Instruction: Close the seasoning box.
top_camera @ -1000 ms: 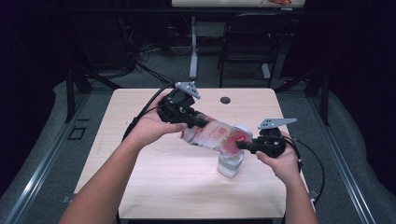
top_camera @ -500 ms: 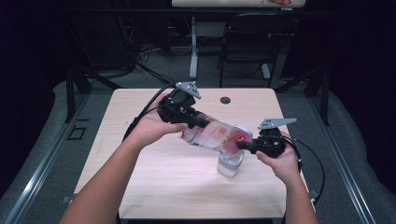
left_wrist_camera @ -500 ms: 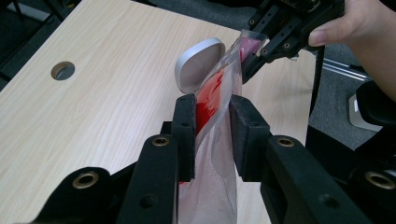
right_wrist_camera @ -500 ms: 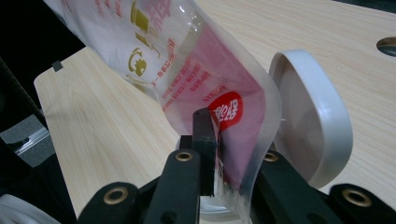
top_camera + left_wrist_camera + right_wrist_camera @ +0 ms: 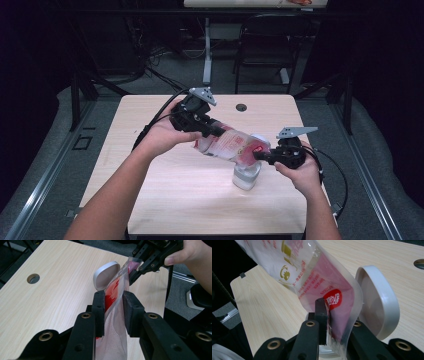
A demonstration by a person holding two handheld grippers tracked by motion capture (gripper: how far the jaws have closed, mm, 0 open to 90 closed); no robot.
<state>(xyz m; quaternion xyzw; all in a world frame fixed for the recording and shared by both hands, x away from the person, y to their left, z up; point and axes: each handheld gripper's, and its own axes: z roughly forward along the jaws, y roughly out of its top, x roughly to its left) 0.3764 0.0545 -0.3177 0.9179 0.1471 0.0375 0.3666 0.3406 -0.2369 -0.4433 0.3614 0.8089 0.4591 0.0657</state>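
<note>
Clear pouch (image 5: 227, 145) with red-and-pink print hangs tilted in the air above the counter (image 5: 150, 200), its lower end over a white container (image 5: 246, 176) whose round hinged lid (image 5: 378, 312) stands open. Left gripper (image 5: 209, 129) is clamped on the pouch's upper end, pads pressing both faces, as the left gripper view shows. Right gripper (image 5: 260, 155) pinches the lower end's sealed edge just above the container. Container sits near the counter's right side. Round hole (image 5: 241, 107) in the counter at the far edge.
</note>
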